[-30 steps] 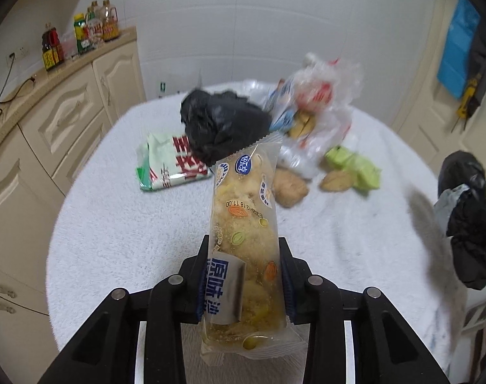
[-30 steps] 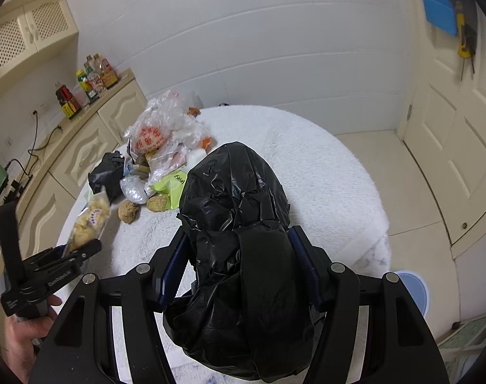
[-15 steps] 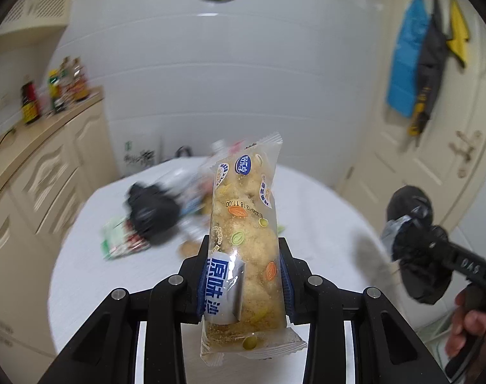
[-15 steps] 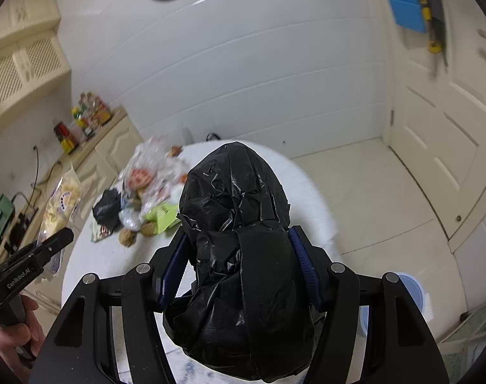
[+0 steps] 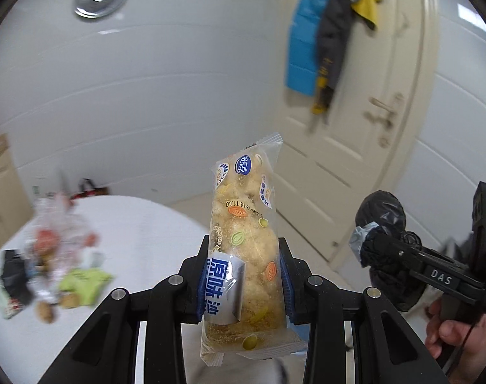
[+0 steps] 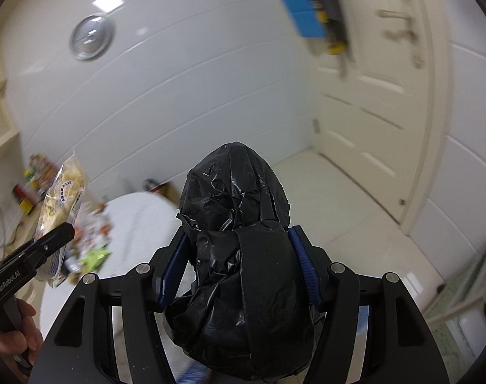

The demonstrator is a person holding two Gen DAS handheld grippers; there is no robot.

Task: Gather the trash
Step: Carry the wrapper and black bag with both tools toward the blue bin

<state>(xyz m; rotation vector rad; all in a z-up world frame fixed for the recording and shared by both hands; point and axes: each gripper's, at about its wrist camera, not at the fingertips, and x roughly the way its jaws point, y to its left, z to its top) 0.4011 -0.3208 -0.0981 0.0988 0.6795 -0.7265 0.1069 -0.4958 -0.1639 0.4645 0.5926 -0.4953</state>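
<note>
My left gripper is shut on a clear snack packet with yellowish crumbly food and blue print, held upright in the air above the table edge. The packet also shows in the right wrist view. My right gripper is shut on a crumpled black plastic bag; it appears at the right of the left wrist view. More trash lies blurred on the round white table: a green wrapper, clear bags and a black bag.
A cream door with hanging blue, grey and yellow items stands to the right. A white panelled wall is behind. Bottles stand on a counter at the far left. The floor is pale tile.
Both grippers have lifted and swung right, away from the table, toward the door. The table's trash has slid to the lower left. Both holds are unchanged.
</note>
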